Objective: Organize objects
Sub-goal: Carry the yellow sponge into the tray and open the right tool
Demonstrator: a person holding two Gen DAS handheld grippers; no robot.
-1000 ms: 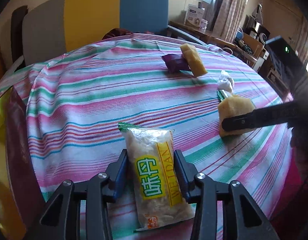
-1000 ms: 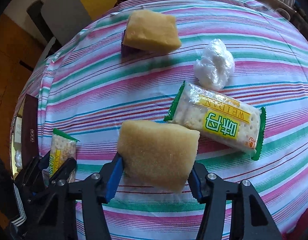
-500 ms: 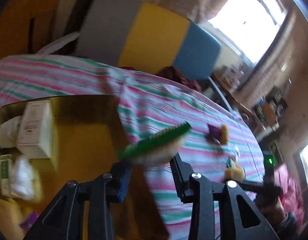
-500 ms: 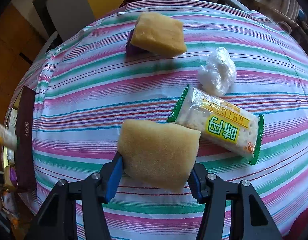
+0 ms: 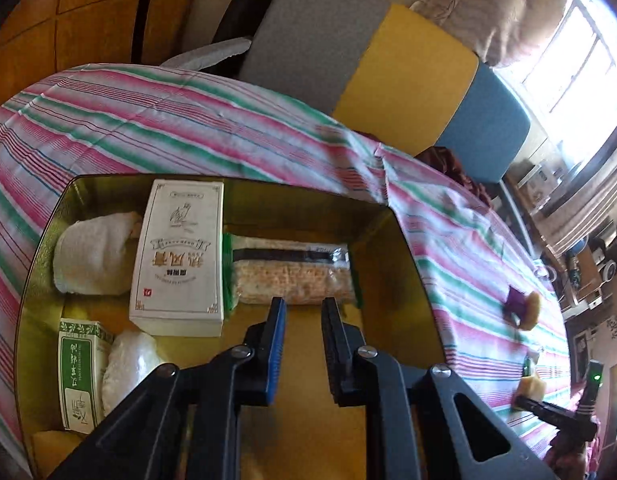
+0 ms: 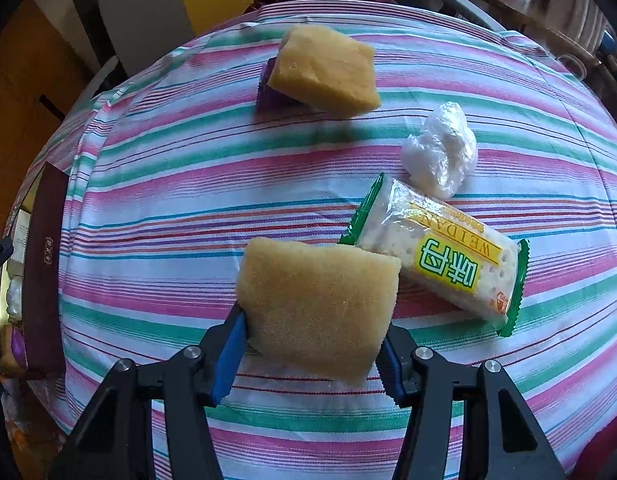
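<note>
My left gripper [image 5: 301, 306] hangs over a gold tin box [image 5: 392, 232], its jaws slightly apart with nothing between them. A cracker packet [image 5: 292, 278] lies in the box just beyond the fingertips, beside a white carton [image 5: 178, 256], a white cloth roll [image 5: 92, 254], a green-and-white box [image 5: 80, 376] and a plastic wad [image 5: 126, 364]. My right gripper [image 6: 312, 320] is shut on a yellow sponge [image 6: 316, 304] above the striped tablecloth [image 6: 180, 184]. A second cracker packet [image 6: 440, 260] lies to its right.
A second yellow sponge [image 6: 324, 70] rests on a purple packet [image 6: 268, 94] at the far side. A crumpled plastic wad [image 6: 442, 150] lies right of centre. The tin box's dark side [image 6: 44, 264] stands at the table's left edge. A grey, yellow and blue sofa [image 5: 388, 60] stands behind.
My left gripper carried the cracker packet from the table over to the tin box and let it go there; its jaws now stand empty. My right gripper keeps hold of the sponge, raised slightly.
</note>
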